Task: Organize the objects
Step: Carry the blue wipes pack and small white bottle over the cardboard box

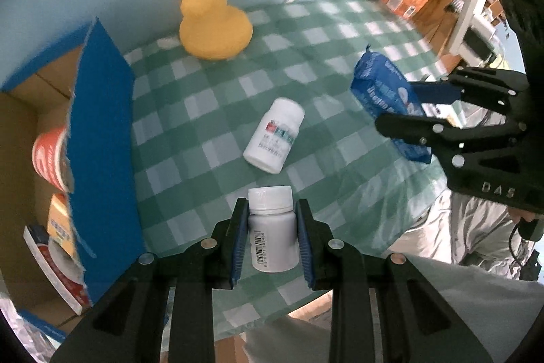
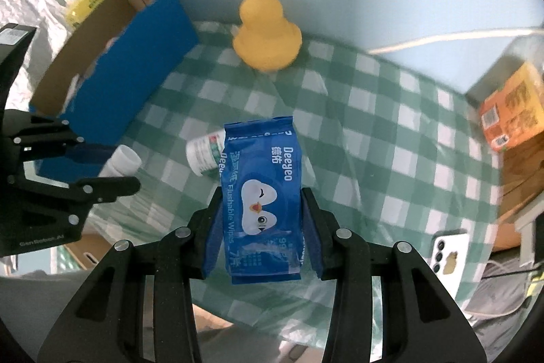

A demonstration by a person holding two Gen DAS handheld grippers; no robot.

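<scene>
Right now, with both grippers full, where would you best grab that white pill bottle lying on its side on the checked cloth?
Across the middle of its labelled body. The lying pill bottle rests on the checked tablecloth with its long axis slanted, so I would come from above, fingers turned to straddle the round sides. Its cap end is narrower, and gripping end to end looks likelier to slip.

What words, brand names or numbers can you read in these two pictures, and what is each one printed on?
"Deeyeo" and "Flushable Wipes": blue plastic wipes pack held in the right gripper.
"DAS": black body of the right gripper, seen from the left wrist view.
"Gen Robot AI", faint: black body of the left gripper.
Barcode digits on the white plastic pill bottle it holds: too blurred.
Label on the lying white bottle: unreadable.
</scene>
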